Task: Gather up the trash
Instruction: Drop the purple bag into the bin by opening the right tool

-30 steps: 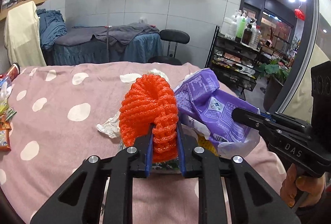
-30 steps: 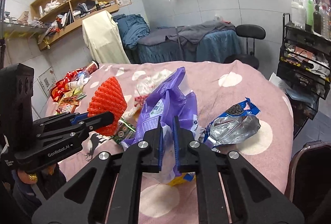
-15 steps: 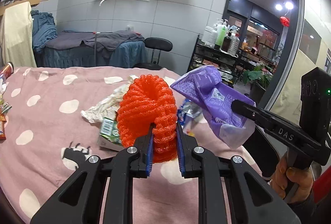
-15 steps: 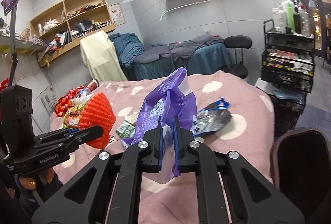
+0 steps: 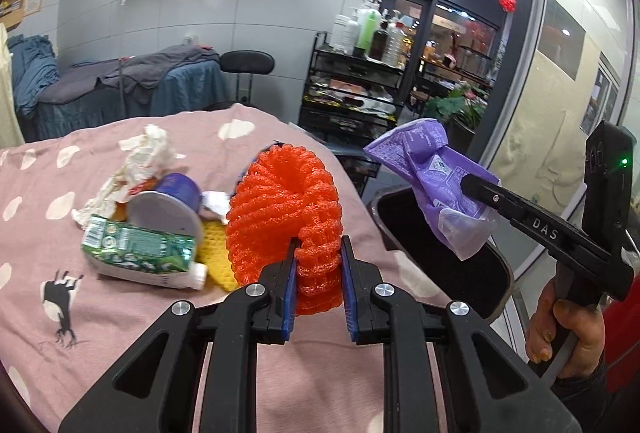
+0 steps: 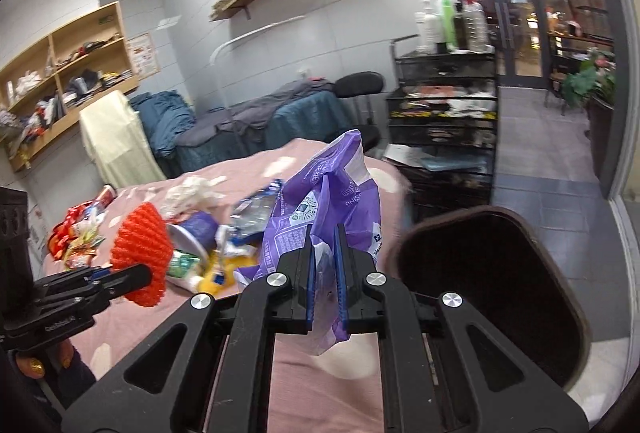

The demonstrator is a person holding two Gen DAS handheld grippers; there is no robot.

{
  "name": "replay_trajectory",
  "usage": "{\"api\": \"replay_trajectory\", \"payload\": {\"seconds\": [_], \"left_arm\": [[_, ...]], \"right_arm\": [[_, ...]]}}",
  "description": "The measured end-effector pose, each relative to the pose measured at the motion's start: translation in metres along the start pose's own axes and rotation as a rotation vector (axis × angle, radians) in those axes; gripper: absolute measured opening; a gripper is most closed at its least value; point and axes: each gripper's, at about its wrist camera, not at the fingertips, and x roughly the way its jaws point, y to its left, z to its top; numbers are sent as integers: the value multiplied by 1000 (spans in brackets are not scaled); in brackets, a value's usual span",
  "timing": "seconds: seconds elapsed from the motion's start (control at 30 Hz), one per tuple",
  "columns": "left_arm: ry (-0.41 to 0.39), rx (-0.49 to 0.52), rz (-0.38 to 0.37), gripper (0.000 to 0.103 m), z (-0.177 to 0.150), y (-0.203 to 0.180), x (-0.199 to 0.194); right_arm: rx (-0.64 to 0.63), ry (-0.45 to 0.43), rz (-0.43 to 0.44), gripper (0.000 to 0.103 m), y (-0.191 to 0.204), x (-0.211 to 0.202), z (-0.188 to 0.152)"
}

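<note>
Purple wrapper [image 6: 332, 201] clamped in right tool [image 6: 325, 269] beside bin [image 6: 492, 285] | orange foam net [image 5: 286, 209] clamped in left tool [image 5: 318, 269]

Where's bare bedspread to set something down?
Free: pink dotted bedspread left of and in front of the green carton. Crowded: the heap of white crumpled paper, purple cup and yellow crochet piece. Dark bin borders the right edge.

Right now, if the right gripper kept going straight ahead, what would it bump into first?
Probably the black wire cart beyond the bed's corner, though depth is unclear. The right gripper holds the purple bag; the dark bin sits lower right.
</note>
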Motion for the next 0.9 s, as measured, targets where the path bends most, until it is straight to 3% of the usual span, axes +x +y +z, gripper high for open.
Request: {"api": "replay_trajectory", "payload": {"seconds": [0.3,0.5,0.7,0.73,0.83,0.9], "left_arm": [[44,65,-52,19,0,-36,24],[74,92,-80,19,-1,-54,39],[110,100,-107,19,-5,-64,50],[120,99,-114,19,-5,-65,52],[138,96,-129,19,-6,-69,57],[145,100,-136,19,-7,-73,58]], "right_arm": [[132,87,-215,10,-91,7,-30],[199,167,-293,10,-135,30,-49],[225,217,-323,15,-147,45,-65],[232,220,-319,23,-147,47,-66],[248,193,-312,80,-145,43,-68],[227,165,-331,82,-140,37,-67]]}}
